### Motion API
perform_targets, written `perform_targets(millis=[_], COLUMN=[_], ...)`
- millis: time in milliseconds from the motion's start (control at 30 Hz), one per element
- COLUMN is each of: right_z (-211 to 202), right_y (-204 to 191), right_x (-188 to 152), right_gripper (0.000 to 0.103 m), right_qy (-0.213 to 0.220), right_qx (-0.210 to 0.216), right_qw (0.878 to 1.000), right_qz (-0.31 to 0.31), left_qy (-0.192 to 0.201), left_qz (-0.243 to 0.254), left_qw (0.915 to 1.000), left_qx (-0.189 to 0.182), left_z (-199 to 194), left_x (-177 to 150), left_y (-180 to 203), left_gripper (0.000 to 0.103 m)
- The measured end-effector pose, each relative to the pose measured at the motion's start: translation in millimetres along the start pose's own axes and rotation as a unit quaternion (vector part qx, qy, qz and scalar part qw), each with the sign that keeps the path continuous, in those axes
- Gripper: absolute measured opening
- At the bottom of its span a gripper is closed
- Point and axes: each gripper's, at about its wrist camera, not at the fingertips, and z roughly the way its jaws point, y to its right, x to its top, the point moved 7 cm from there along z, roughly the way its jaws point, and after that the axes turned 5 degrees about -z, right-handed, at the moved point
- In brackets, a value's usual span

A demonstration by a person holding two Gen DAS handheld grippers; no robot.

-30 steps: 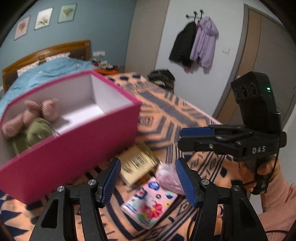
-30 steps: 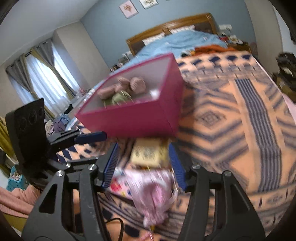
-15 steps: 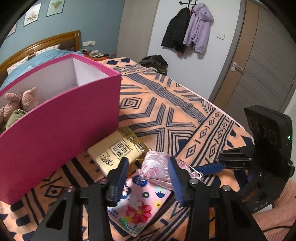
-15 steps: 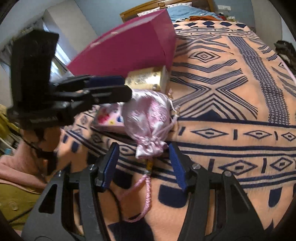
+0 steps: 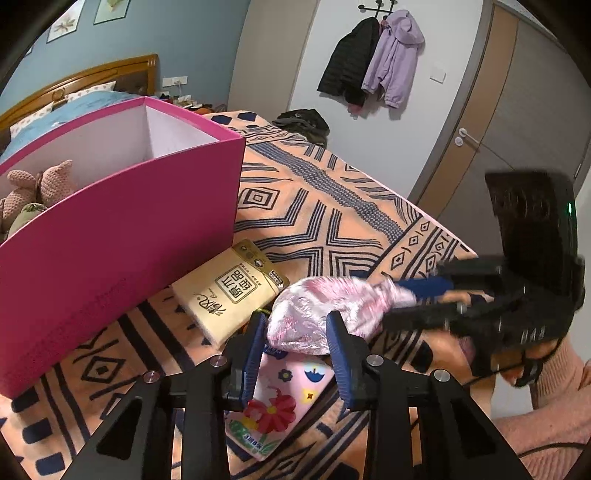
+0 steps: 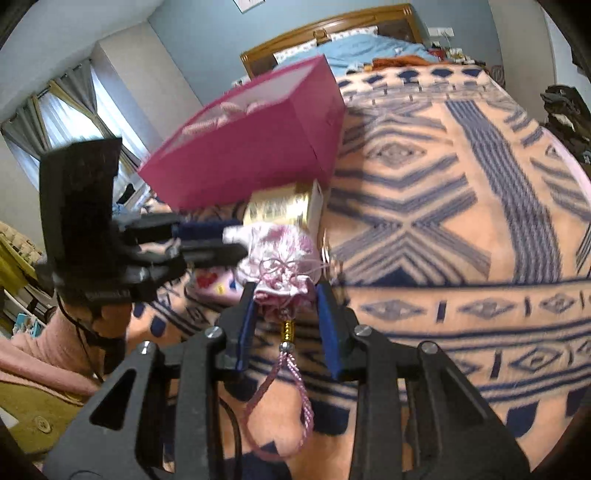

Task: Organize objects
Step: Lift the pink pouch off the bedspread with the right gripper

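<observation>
A pink satin drawstring pouch (image 5: 325, 314) lies on the patterned blanket. My left gripper (image 5: 295, 332) is shut on its round end. My right gripper (image 6: 286, 295) is shut on its gathered neck (image 6: 284, 291), and its tassel cord (image 6: 295, 373) hangs below. The right gripper also shows in the left wrist view (image 5: 417, 295), holding the pouch's neck. A gold tissue pack (image 5: 229, 291) and a flowered pink packet (image 5: 280, 398) lie beside and under the pouch. An open magenta box (image 5: 118, 236) with plush toys (image 5: 37, 188) stands to the left.
The orange and navy blanket (image 5: 332, 206) covers the bed. A headboard (image 6: 332, 26) and blue bedding are beyond the box. Jackets (image 5: 369, 74) hang on the wall near a door (image 5: 498, 129). Dark clothes (image 5: 303, 122) lie at the bed's far edge.
Both grippers have narrowed onto the pouch: the left on its round end, the right on its neck. The right gripper moved in closer to the pouch.
</observation>
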Motion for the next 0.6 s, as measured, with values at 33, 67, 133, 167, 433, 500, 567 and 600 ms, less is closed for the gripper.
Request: perform_targets(millis=[33,67,133,167,433,500,567,600], right_z=[-0.6,-0.8,1.8,3.2,14.4,17.8,21.4,23.5], right_y=[-1.6,-3.4,-7.4,-9.2,-20.8,-22.5,-26.1,-28.6], right_x=[6.5,11.2,20.9,24.9,54.6,60.5,65.2,67.4], right_gripper=[0.034,0.034,0.034,0.034,0.034,0.034,0.034,0.035], right_qy=[0.003,0.006,0.008,0.007,0.001,0.000,-0.003,-0.004], right_qx=[0.000,-0.002,-0.001,-0.001,-0.001,0.005,0.006,0.008], right_qw=[1.000,1.000,1.000,1.000,0.998,0.998,0.997,0.997], right_qz=[-0.006,-0.012,-0.025,-0.030,-0.067,-0.069,-0.075,-0.080], left_qy=[0.001,0.002,0.010,0.012,0.030,0.038,0.041,0.041], left_qz=[0.004,0.009,0.021,0.026,0.042,0.045,0.047,0.048], left_qw=[1.0000,0.9999,0.9995,0.9992,0.9987,0.9983,0.9980,0.9980], left_qx=[0.002,0.007,0.022,0.027,0.002,-0.005,-0.010,-0.006], left_z=[-1.2,-3.0,-8.0,-10.0,-28.2,-32.8,-35.5,-33.9], left_x=[-0.6,-1.4,-1.4,-0.9,-2.6,-2.0,-1.1,-0.7], left_y=[0.1,0.3,0.3,0.4,0.3,2.0,2.8,3.9], left_gripper=[0.034,0.034,0.034,0.034,0.050,0.050,0.050,0.050])
